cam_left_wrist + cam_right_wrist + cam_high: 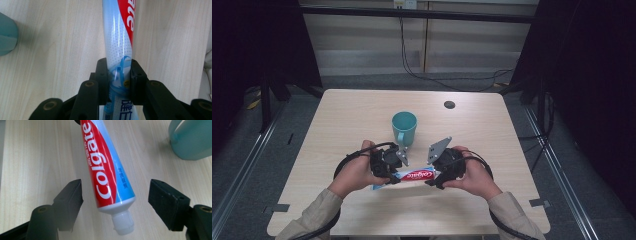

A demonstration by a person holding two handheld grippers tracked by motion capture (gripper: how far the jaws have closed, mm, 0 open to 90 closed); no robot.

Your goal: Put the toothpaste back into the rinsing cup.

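Note:
A red, white and blue Colgate toothpaste tube (412,176) is held level just above the wooden table (357,115), near its front. My left gripper (393,179) is shut on the tube's flat tail end; in the left gripper view the black pads (102,75) press the tube (117,37) from both sides. My right gripper (432,181) is open at the other end. In the right gripper view its jaws stand wide on either side of the tube (105,165), clear of it, with the white cap (122,222) pointing toward the camera.
A teal mug (404,126) stands upright just behind the grippers, near the table's middle, and shows at the edge of both gripper views (7,35) (192,140). A small dark round hole (449,104) marks the far right of the tabletop. Black cables trail behind the table.

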